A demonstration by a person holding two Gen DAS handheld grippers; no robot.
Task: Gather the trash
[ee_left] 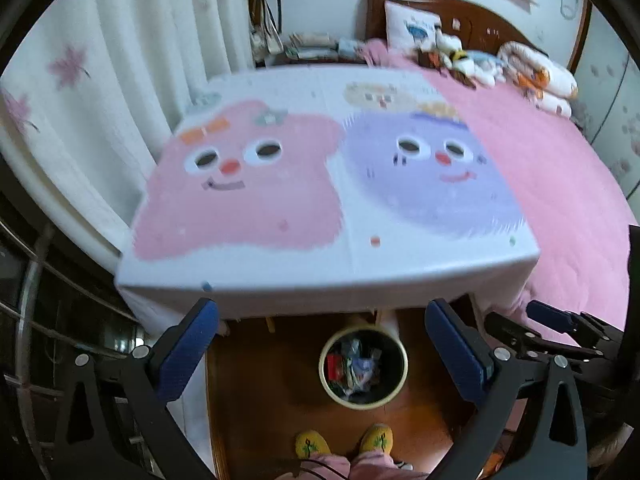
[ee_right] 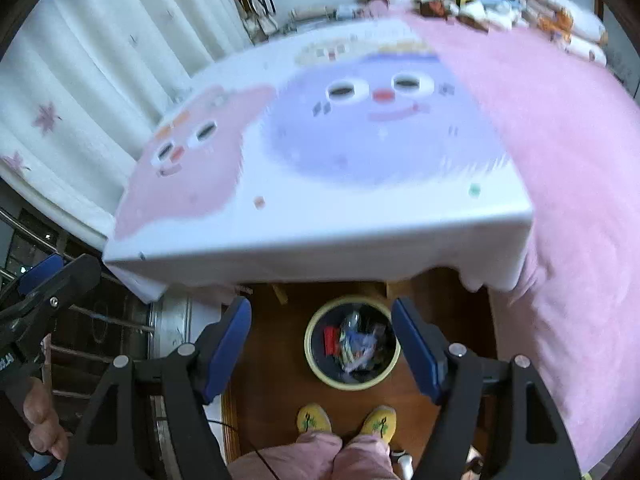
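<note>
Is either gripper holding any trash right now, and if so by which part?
Nothing is held. The left gripper and right gripper are both open and empty above the trash bin, which already contains trash.

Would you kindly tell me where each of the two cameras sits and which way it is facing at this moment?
Left wrist: sits on the left gripper, jaws open, looking forward and down at the white cartoon-printed tablecloth; the right gripper shows at the right edge.
Right wrist: sits on the right gripper, jaws open, facing the same way; the left gripper and a hand show at left.
Shared: the round cream-rimmed trash bin holding wrappers, yellow slippers, pink bedspread.
</note>
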